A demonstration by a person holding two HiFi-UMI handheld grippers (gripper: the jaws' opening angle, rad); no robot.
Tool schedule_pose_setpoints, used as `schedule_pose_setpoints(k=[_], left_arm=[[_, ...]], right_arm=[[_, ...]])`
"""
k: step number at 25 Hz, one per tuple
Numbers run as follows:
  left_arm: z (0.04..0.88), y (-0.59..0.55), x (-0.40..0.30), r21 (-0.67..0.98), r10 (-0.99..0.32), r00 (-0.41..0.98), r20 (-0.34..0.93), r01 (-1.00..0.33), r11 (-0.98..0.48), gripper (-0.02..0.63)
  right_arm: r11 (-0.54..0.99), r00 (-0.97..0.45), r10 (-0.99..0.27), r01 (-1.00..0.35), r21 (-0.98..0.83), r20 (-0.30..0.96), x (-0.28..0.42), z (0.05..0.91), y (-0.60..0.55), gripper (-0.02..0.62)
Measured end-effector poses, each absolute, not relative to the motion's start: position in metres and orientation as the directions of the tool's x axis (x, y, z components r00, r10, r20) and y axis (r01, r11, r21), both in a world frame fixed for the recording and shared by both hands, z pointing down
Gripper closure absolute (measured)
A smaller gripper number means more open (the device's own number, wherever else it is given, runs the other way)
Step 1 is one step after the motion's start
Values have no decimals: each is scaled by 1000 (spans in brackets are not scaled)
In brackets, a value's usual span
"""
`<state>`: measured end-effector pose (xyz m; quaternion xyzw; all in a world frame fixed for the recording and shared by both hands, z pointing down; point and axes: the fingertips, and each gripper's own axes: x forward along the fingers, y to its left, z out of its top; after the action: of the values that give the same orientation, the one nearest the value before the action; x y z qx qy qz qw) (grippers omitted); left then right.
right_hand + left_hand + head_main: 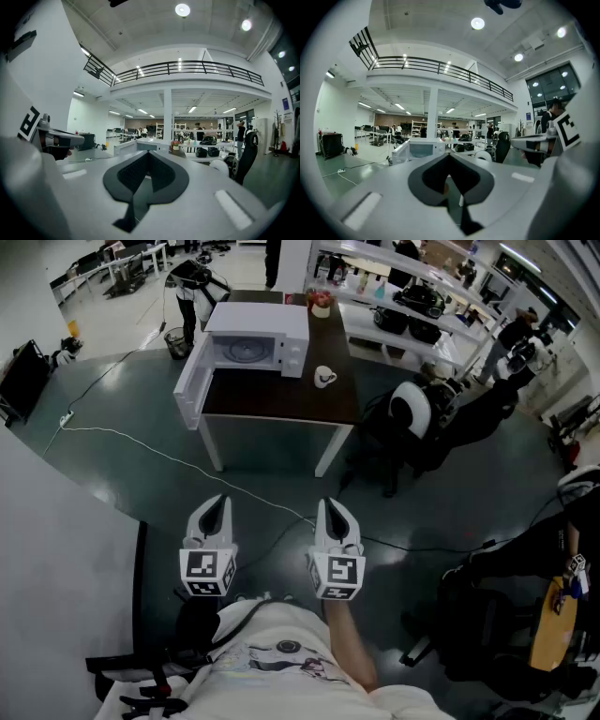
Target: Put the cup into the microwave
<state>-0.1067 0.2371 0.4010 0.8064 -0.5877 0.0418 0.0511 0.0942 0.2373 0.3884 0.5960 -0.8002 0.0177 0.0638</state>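
Observation:
In the head view a white microwave (246,343) stands on a dark-topped table (281,401) some way ahead, its door (190,382) swung wide open to the left. A white cup (324,377) sits on the table just right of the microwave. My left gripper (218,501) and right gripper (331,506) are held side by side over the floor, well short of the table, both pointing toward it. Each is shut with nothing between its jaws. The left gripper view shows its closed jaws and the microwave (420,150) far off. The right gripper view also shows the microwave (137,146).
A black office chair with a white headrest (411,415) stands at the table's right. A white cable (141,448) runs across the floor in front of the table. Shelves with gear (412,301) line the back right. A small pot of red flowers (321,303) sits at the table's far end.

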Motion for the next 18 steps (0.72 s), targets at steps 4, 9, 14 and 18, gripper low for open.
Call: schedule_pose_setpoints(k=[4,9,14,18], left_arm=[[400,235,-103,30,-942,312,126,-950,-310,609],[400,236,-99,26,-941,314,125,-949,-313,609],[403,232,-91,29,-941,313,130,-950,-312,609],[410,230,-86,40,-941,306,144,-952,-303,609]], right_arm=[[298,-290,-949,-953,53,125,93,390,236,597],[299,-291,-949,-953,51,121,95,389,237,597],[317,-311,-942,-948,35,124,97,391,231,595],[328,-322,-936,-945,19,139,100,398,227,595]])
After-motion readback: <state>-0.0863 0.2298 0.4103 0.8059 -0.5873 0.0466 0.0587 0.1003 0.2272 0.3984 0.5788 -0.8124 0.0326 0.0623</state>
